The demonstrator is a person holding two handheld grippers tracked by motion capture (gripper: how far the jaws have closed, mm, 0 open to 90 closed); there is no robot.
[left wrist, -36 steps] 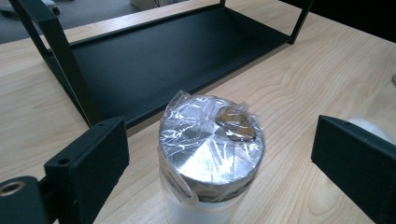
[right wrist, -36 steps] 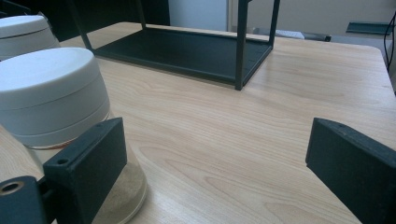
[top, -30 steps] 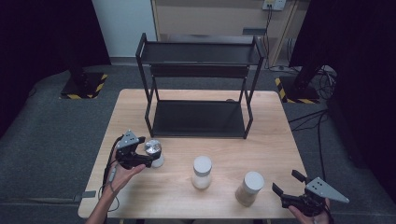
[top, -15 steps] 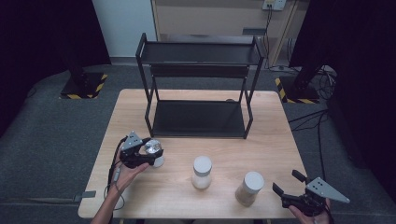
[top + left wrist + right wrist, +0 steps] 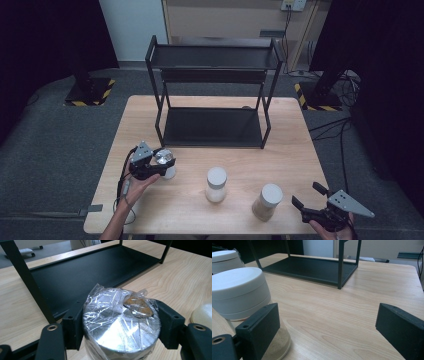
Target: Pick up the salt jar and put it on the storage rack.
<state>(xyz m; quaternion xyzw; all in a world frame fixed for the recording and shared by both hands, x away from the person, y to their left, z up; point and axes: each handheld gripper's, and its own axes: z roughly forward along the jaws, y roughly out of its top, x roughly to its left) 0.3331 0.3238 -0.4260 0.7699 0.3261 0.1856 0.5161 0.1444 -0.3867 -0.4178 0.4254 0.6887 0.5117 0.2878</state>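
A: The left gripper (image 5: 159, 167) has just been closing, and its jaws now clamp the foil-topped jar (image 5: 121, 323) from both sides, near the table's (image 5: 285, 150) left front, just ahead of the black rack (image 5: 214, 90).

B: And the right gripper (image 5: 311, 196)?

A: Jaws wide, nothing between them, just beside 1 of the 2 white-lidded jars (image 5: 265, 201).

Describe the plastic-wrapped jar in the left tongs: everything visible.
The plastic-wrapped jar is a small round jar with a shiny metal lid under crinkled clear film; a brownish patch shows beneath the film near the lid's far edge. It stands upright on the wooden table, at the left of the three jars, in front of the black shelf rack. The left tongs have just closed on it, a black pad pressing each side below the lid.
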